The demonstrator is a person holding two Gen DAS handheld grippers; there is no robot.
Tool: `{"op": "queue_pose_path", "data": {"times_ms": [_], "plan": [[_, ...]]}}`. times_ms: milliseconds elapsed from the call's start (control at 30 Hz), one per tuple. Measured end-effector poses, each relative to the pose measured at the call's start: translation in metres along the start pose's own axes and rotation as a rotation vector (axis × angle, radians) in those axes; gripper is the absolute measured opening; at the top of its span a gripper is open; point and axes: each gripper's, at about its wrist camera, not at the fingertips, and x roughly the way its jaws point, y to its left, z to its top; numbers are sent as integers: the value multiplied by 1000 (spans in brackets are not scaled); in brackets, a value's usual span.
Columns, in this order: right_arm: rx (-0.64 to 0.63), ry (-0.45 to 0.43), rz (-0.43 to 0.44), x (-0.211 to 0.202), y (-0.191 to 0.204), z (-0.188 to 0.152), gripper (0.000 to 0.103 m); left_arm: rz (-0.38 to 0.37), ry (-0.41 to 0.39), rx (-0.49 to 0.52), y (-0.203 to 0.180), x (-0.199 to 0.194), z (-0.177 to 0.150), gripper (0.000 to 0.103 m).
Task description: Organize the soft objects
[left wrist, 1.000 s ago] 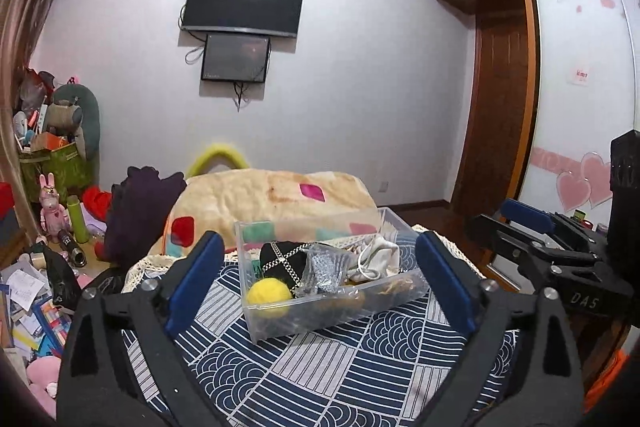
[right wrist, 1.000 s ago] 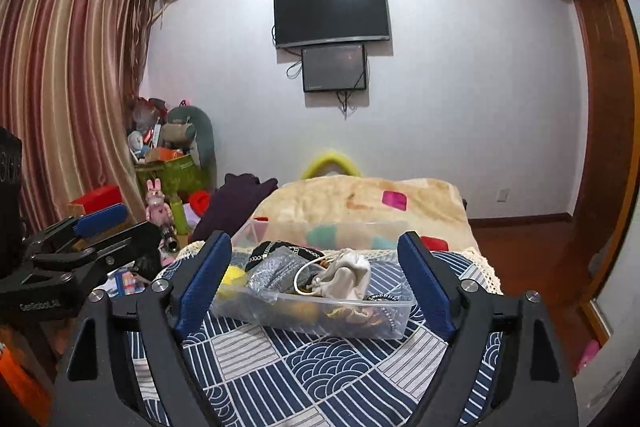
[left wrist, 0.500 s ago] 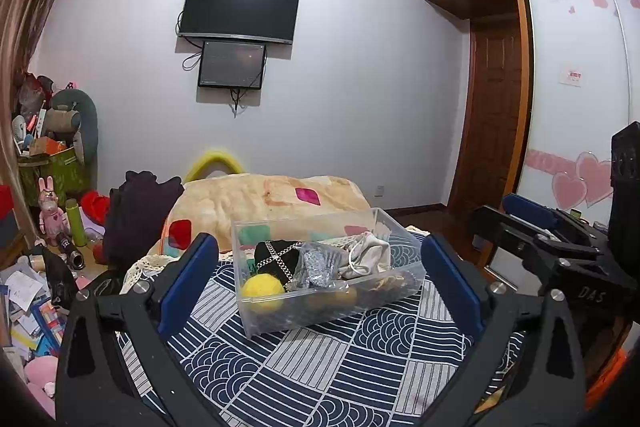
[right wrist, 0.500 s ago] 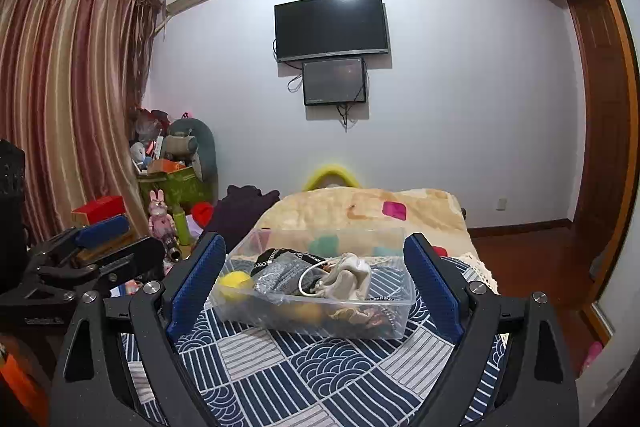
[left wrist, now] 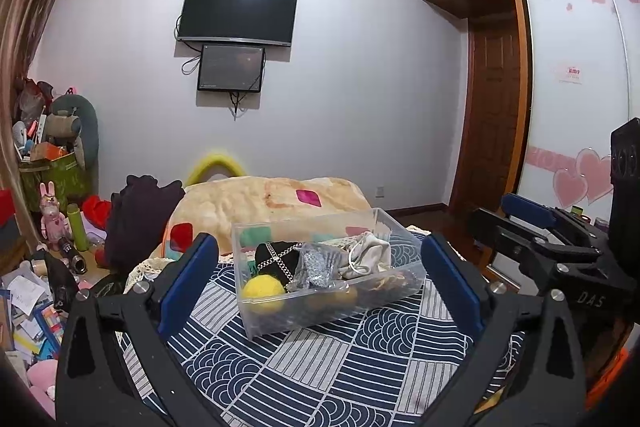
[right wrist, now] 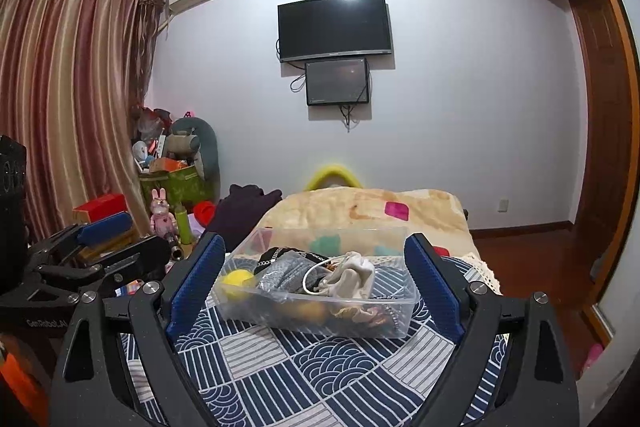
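- Your left gripper [left wrist: 320, 279] has its fingers spread wide and holds nothing; it hangs above the patterned cloth [left wrist: 320, 367] with the clear bin [left wrist: 328, 311] framed between its blue pads at the centre of the left wrist view.
- Your right gripper [right wrist: 316, 283] is likewise wide apart and empty, and it also frames the bin at the lower centre of its view.
- The soft things already lie inside the bin: a yellow ball [left wrist: 263, 287] at its lower left corner, a black chained pouch [left wrist: 276, 257] behind it, a grey glittery bag [left wrist: 316, 267] in the middle, and a cream drawstring pouch [left wrist: 368, 253] toward the right.
- Darker pieces lie under them along the bin's near wall; you cannot tell what they are through the plastic.
- The step in hand looks like choosing one piece to lift or resettle.
- Pick a top item first. The cream pouch or the grey bag sits highest, so either one frees up without dragging its neighbours.
- Come down over the rim, not through the wall, and pinch the bulk of the fabric, not its cord.
- The chain and cord could snag; lift slowly and watch for anything trailing.
- Keep the idle gripper clear of the bin, or rest it against a wall to stop the light bin sliding on the cloth.
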Motion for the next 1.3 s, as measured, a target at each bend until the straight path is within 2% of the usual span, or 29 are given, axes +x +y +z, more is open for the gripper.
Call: {"op": "queue_pose_path", "data": {"times_ms": [1300], "plan": [[-4,4,-4,2,4,-2,91,-12,13,-27,7,4,-2,103]]}}
